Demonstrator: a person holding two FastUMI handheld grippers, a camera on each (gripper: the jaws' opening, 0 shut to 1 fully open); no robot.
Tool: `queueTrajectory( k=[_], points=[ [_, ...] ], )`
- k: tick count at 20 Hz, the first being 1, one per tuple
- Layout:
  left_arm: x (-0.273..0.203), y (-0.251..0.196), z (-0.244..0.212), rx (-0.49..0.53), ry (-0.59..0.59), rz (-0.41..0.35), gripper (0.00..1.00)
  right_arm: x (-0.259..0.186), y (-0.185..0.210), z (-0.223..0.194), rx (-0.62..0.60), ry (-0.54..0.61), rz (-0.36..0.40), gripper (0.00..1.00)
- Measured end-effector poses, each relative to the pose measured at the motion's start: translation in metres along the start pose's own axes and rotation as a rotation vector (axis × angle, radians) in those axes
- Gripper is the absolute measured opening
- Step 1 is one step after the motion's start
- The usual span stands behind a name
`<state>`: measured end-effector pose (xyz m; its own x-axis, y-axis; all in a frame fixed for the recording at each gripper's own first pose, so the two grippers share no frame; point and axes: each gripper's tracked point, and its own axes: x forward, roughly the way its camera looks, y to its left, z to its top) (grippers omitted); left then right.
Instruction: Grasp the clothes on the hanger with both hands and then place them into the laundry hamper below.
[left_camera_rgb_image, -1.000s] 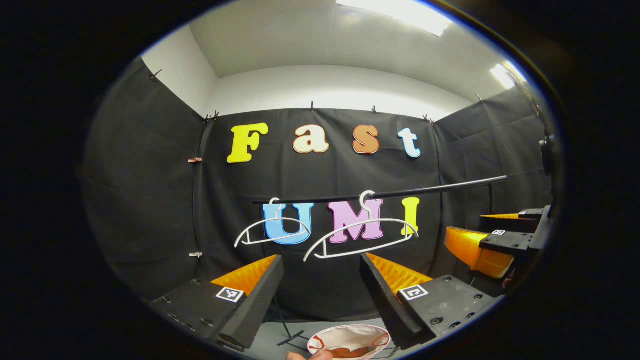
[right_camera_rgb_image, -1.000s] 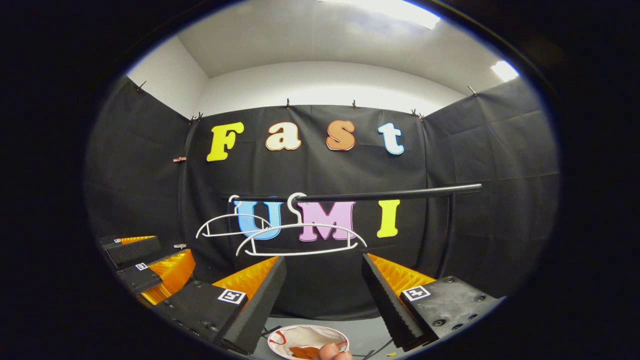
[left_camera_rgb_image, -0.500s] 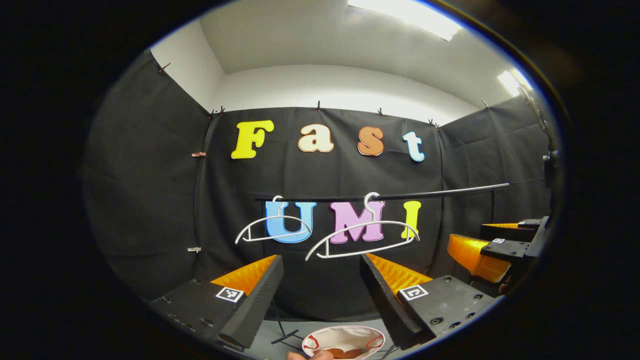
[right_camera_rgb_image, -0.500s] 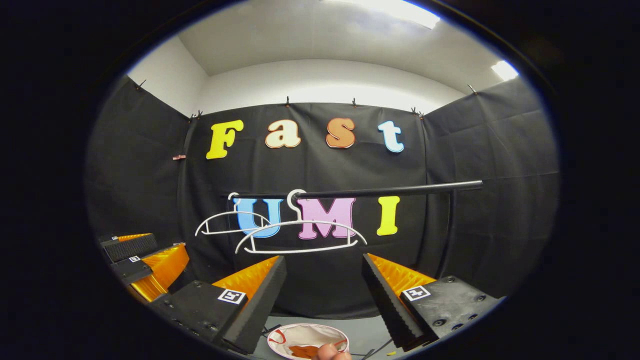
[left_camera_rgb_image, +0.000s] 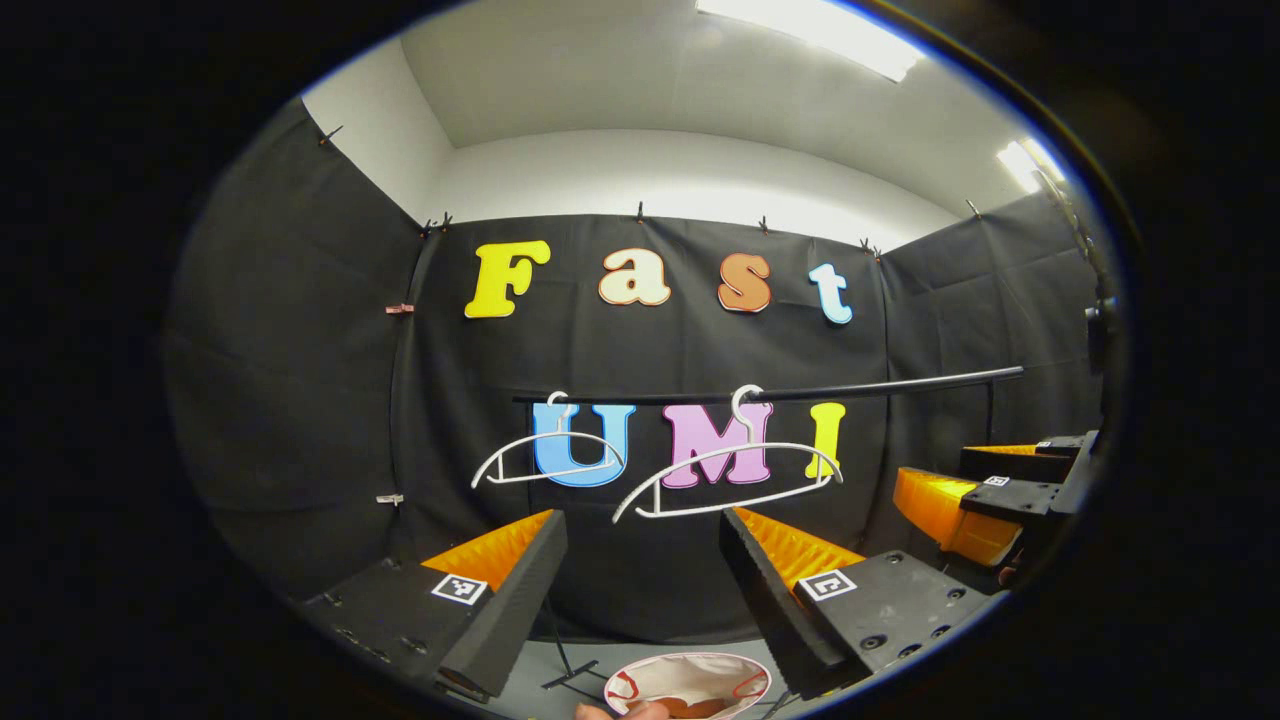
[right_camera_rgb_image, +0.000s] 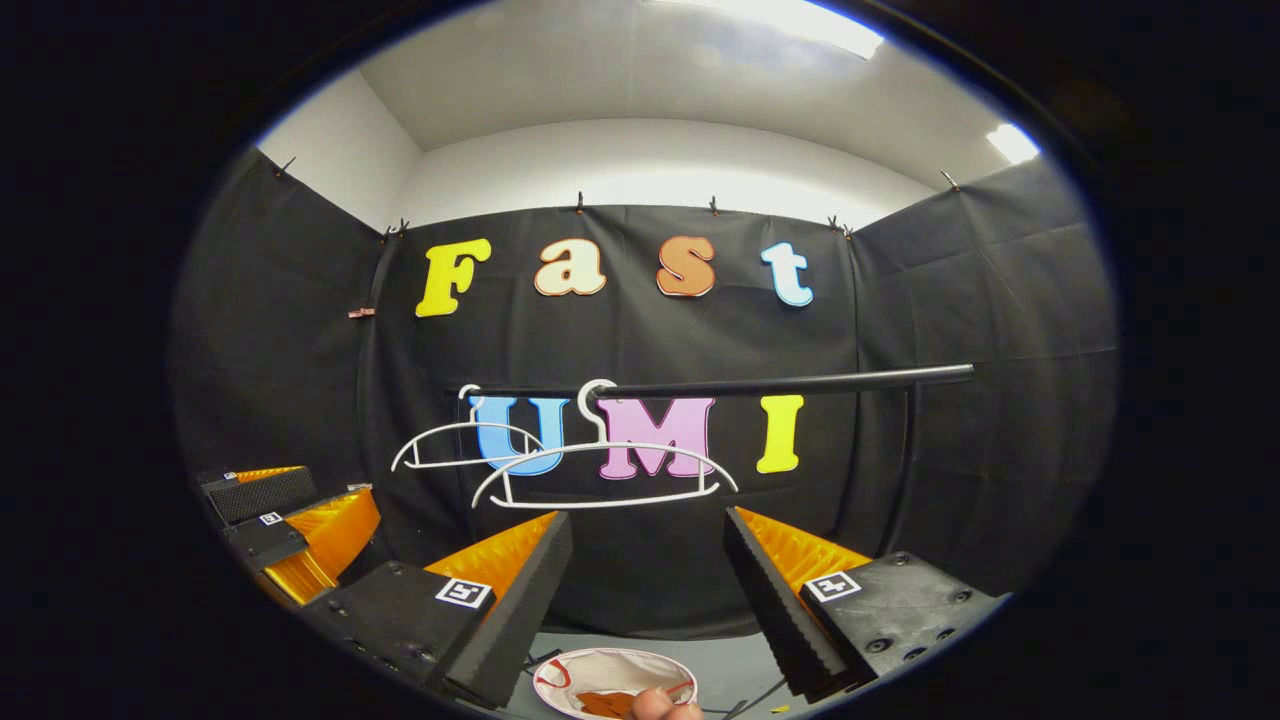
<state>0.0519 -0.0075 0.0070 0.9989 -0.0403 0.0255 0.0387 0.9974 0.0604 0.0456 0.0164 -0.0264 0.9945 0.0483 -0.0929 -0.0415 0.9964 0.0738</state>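
I hold both hand-held grippers (left_camera_rgb_image: 640, 590) (right_camera_rgb_image: 645, 590) spread, empty. Both hangers (left_camera_rgb_image: 728, 480) hang bare; garment lies in hamper (left_camera_rgb_image: 690, 680). Risk: snagging a hanger.

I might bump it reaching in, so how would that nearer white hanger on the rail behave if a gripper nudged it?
The nearer hanger hangs bare from the rail by one hook, so it would likely swing. It looks thin and open-framed, so probably light. Its hook merely loops over the rail, so a push along it might slide it.

Both views face the back wall, sharing rail (left_camera_rgb_image: 770, 393) and hangers (right_camera_rgb_image: 605, 470) from nearby
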Motion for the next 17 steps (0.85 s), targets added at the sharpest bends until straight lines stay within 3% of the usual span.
queueTrajectory(
  k=[7,8,10,12,13,15,17],
  points=[
    [0.0014,0.0008,-0.0010,0.004,0.003,-0.001,0.97,0.0005,-0.0022,-0.0015,0.005,0.004,-0.006,0.98],
    [0.0015,0.0004,-0.0011,0.005,0.003,-0.003,0.97,0.0003,-0.0024,-0.0017,0.003,0.004,-0.006,0.92],
    [0.0002,-0.0004,-0.0005,0.006,0.003,-0.005,0.97,0.0008,-0.0029,-0.0020,0.004,0.006,-0.006,0.92],
    [0.0000,-0.0007,-0.0007,0.009,0.002,-0.006,0.97,0.0013,-0.0022,-0.0011,0.006,0.005,-0.005,0.98],
    [-0.0002,-0.0014,-0.0001,0.009,-0.001,-0.007,0.97,0.0001,-0.0021,-0.0017,0.004,0.004,-0.005,0.92],
    [-0.0008,-0.0017,0.0016,0.008,-0.006,-0.008,0.97,-0.0009,-0.0011,-0.0004,0.000,0.003,-0.002,0.92],
    [-0.0018,-0.0014,0.0014,0.008,-0.006,-0.007,0.97,-0.0014,0.0009,0.0006,-0.002,0.001,0.003,0.98]
  ],
)
